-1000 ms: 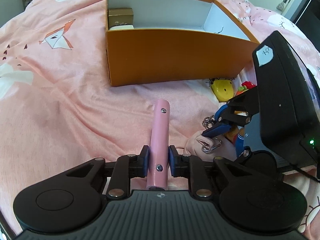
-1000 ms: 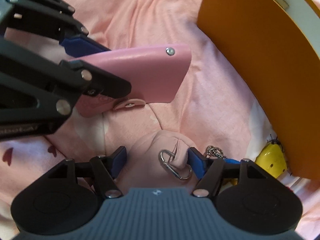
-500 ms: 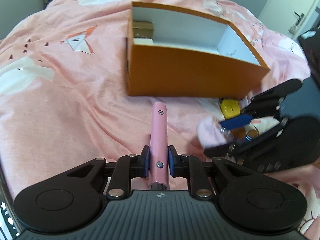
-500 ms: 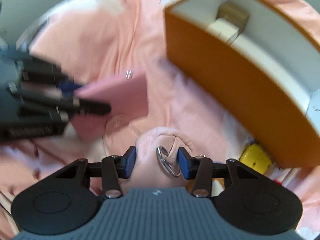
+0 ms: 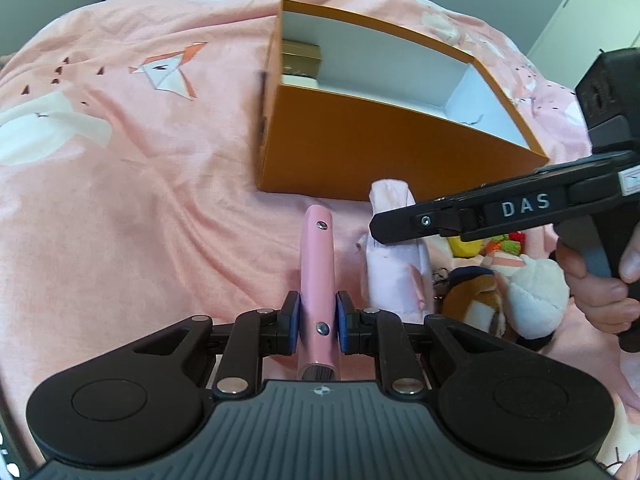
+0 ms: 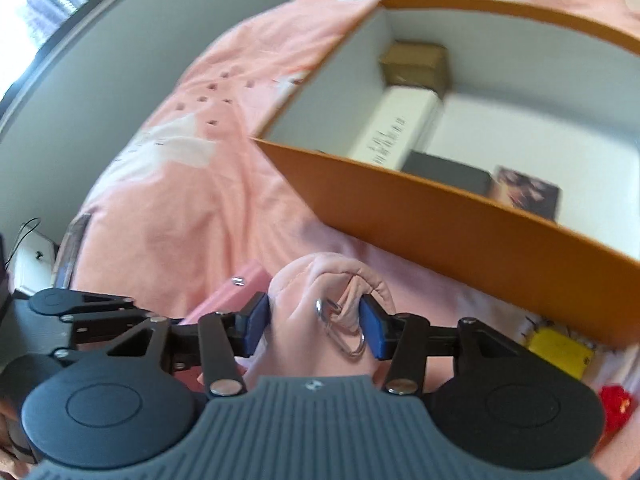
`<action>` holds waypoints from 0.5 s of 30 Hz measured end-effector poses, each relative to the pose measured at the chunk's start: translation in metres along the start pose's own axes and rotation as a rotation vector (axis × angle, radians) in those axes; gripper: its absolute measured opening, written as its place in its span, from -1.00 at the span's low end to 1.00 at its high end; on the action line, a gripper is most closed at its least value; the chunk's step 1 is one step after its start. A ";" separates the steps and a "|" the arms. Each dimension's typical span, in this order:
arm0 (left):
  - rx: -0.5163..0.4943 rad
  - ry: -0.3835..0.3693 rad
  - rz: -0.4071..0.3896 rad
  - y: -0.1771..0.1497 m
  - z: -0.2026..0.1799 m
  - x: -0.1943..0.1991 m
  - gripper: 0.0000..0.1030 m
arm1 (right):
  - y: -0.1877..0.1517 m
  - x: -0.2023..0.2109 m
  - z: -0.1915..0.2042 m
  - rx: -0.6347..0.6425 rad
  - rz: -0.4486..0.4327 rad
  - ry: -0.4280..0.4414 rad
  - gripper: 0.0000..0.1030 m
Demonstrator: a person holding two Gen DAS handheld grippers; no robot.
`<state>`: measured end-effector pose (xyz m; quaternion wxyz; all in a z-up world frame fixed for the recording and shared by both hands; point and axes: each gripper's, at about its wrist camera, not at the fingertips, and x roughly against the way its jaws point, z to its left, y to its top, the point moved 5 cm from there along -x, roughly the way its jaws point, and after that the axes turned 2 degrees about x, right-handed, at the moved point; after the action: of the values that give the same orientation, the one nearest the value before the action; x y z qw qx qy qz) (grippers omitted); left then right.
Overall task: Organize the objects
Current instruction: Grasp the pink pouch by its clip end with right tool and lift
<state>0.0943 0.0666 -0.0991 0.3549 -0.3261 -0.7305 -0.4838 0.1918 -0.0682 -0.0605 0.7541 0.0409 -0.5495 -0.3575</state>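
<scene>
The left gripper (image 5: 317, 322) is clamped on a slim pink case (image 5: 317, 268), which projects forward between the blue pads toward the orange box (image 5: 360, 152) on the pink bedspread (image 5: 120, 200). The right gripper (image 6: 316, 326) encloses a pink plush keychain (image 6: 320, 304) with a metal clasp (image 6: 340, 330); both pads touch the plush, and its jaws have just been reopening slightly. A hand (image 5: 600, 284) grasps the right gripper's handle, tilting it downward beside the box. A gold carton (image 6: 416, 64), a white carton (image 6: 396, 128) and a dark box (image 6: 444, 176) lie inside the orange box. A yellow toy (image 6: 558, 350) sits just beside its near wall.
</scene>
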 end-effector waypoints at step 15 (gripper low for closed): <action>-0.036 -0.090 0.023 -0.005 -0.032 -0.011 -0.60 | -0.018 0.033 -0.031 -0.099 0.028 -0.160 0.09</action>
<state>0.1027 0.0336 -0.1015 0.3210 -0.3622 -0.7331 -0.4778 0.2135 -0.1108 -0.0548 0.7137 -0.0330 -0.5901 -0.3759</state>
